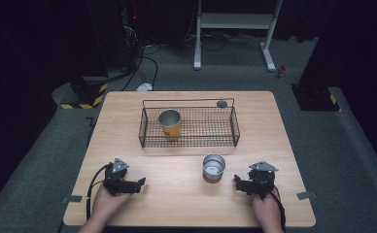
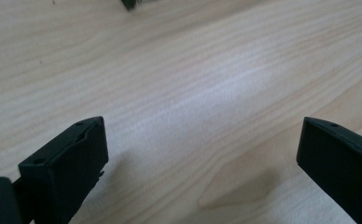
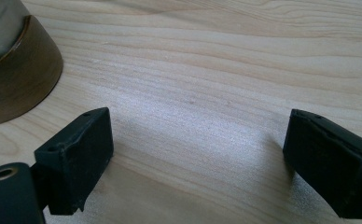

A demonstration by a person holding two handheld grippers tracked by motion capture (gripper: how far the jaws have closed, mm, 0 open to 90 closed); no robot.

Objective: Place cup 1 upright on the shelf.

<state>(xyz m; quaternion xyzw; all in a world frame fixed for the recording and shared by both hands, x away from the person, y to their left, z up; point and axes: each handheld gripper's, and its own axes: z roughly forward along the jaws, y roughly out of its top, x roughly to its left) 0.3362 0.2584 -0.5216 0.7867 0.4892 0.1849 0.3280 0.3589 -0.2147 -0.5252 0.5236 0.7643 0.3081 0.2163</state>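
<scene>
Right now the table [image 1: 128, 145] holds a wire basket [image 1: 189, 127] with a yellow cup [image 1: 170, 124] standing inside. Closer, a silver cup [image 1: 214, 167] waits just beside the right gripper [image 1: 241, 183], maybe for picking up. That gripper and the left gripper [image 1: 137, 184] gape wide, holding nothing.

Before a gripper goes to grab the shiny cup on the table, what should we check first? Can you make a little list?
1. Right gripper jaws apart, nothing between them: ok.
2. Left gripper jaws apart, nothing held: ok.
3. Silver cup upright on the table, mouth up: ok.
4. Path from the right gripper to the silver cup free of things: ok.
5. Room left in the wire basket beside the yellow cup: ok.
6. Silver cup empty inside: cannot tell.
</scene>
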